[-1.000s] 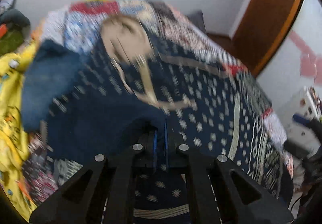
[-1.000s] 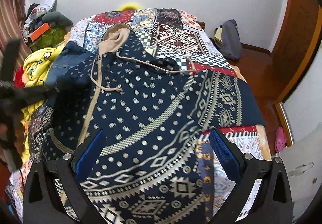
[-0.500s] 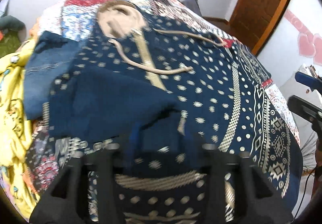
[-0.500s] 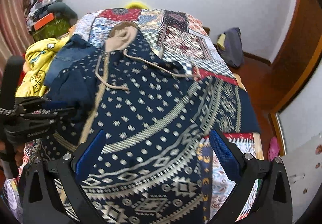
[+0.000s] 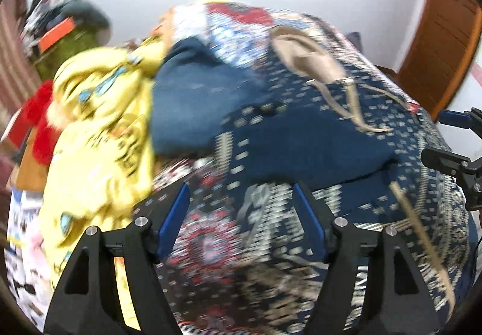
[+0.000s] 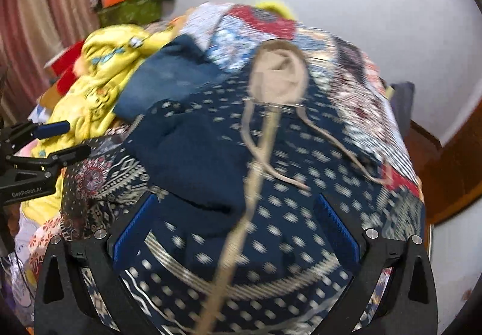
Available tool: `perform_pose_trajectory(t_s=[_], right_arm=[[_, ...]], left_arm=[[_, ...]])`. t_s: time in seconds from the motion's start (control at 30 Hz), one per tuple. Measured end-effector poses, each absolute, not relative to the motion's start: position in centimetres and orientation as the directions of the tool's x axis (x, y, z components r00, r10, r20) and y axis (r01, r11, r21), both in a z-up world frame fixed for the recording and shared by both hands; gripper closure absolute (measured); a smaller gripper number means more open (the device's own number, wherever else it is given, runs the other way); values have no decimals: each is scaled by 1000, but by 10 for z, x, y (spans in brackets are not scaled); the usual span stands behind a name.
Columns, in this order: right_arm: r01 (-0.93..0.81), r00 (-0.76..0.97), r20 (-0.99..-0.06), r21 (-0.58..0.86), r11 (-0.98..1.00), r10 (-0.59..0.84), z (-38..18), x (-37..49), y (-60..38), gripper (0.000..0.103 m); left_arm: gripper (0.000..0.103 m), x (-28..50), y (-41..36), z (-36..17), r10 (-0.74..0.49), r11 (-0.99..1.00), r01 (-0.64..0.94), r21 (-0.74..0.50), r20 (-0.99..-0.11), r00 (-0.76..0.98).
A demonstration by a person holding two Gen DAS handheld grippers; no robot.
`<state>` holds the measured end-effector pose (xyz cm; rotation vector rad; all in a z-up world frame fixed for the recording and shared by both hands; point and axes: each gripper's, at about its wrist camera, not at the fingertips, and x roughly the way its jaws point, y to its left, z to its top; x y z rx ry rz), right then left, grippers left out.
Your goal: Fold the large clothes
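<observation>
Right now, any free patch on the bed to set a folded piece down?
Free: the quilt strip right of the hoodie, and beyond its hood. Crowded: the left side, with jeans and the yellow garment.

bed (image 6: 370, 100) | patchwork cover | on it: hoodie (image 6: 211, 160), jeans (image 6: 168, 79), yellow garment (image 6: 99, 79)

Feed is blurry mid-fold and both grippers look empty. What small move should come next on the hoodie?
Probably bring the open right gripper to the far sleeve. The near sleeve of the hoodie already lies folded across the chest; the left gripper is open too.
</observation>
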<state>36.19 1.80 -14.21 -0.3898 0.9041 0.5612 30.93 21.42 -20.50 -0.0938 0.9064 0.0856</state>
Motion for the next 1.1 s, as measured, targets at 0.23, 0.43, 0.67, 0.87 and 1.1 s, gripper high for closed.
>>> perform_pose_trajectory(t_s=[0.23,0.43,0.67,0.87,1.1], right_arm=[[-740,409,-877,-157,654,252,-189,360,104,2],[-783,402,-899,-239,574,175,-231,363,152,8],[-779,365,-916,-202,594,166,-252,382,160,47],[-790,400,-896,-229,569,194,-246,376,159,91],[-731,415,-852,-103,675,319,-203,381,121,92]], left_arm=[[34,294,256,-244,23,977,-190,-102,-827,562],[34,294,266,-265,5,969,-210,-127,-845,536],[34,295,274,-277,-4,962,-231,-145,-854,521],[34,302,268,-282,-32,954,-241,-177,-862,506],[34,314,238,-281,-42,969,-188,-157,-864,502]])
